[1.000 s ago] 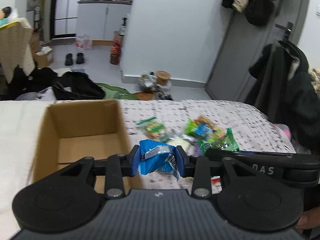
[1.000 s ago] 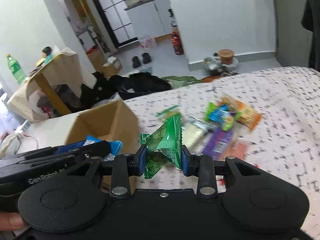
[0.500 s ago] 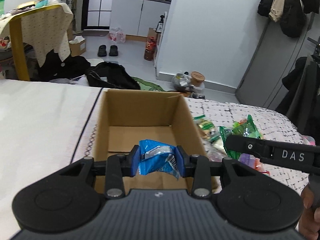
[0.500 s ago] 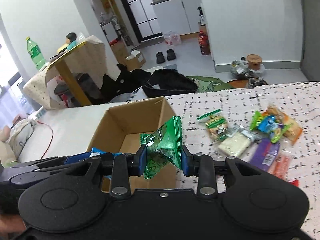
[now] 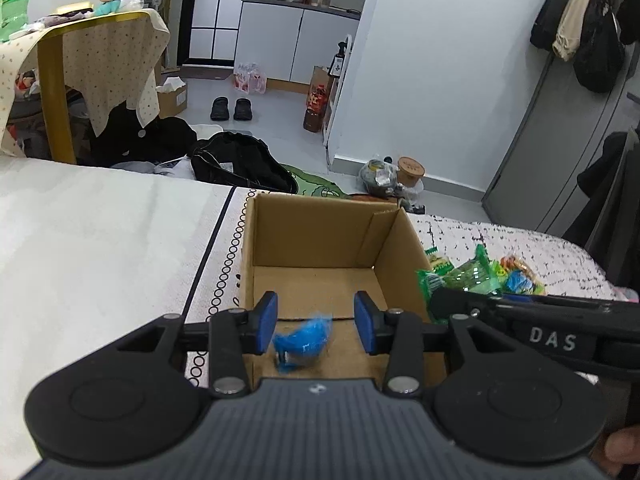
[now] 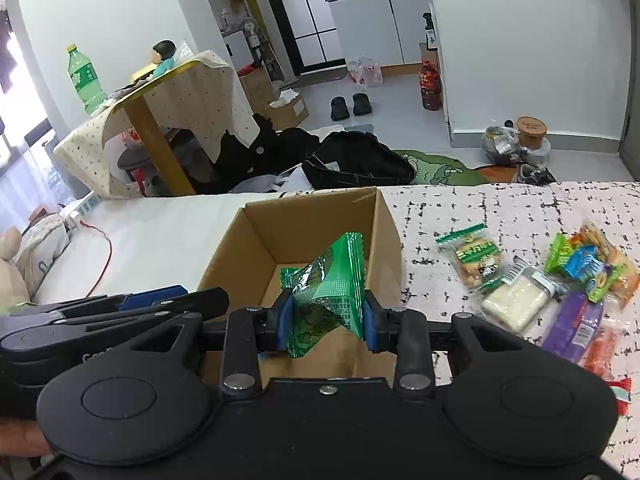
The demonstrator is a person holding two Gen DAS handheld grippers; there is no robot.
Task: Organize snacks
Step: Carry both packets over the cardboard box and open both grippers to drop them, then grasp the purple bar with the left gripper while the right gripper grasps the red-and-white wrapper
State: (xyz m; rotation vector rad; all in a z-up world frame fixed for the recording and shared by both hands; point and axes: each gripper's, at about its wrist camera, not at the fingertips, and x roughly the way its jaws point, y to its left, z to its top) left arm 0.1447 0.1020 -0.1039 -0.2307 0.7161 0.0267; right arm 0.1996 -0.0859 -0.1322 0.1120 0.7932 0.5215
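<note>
1. I am watching my left tongs [image 5: 315,322] standing spread wide over the cardboard box [image 5: 404,248]; half a second ago they were pinching the blue snack packet [image 5: 303,341], and now their blue pads are well apart from it.
2. The blue snack packet is dropping or just landing between the pads, low inside the box near its front wall. It looks blurred, so I cannot tell whether it is already resting on the box floor.
3. I am reading this as the first snack going into the box, so that part of the sorting is as good as done.
4. My right tongs [image 6: 326,322] are still pinching the green snack packet [image 6: 330,284], holding it above the near edge of the open box, closer over it than a second ago. I judge its release is the step coming up.
5. The green packet is looking crinkled and glossy, with a serrated top seal, squeezed at its waist by the pads. The blue one is looking small, shiny and crumpled.
6. The remaining snacks [image 6: 520,280] are lying in a loose cluster on the patterned bed cover [image 6: 500,208] to the right of the box, near it but apart.
</note>
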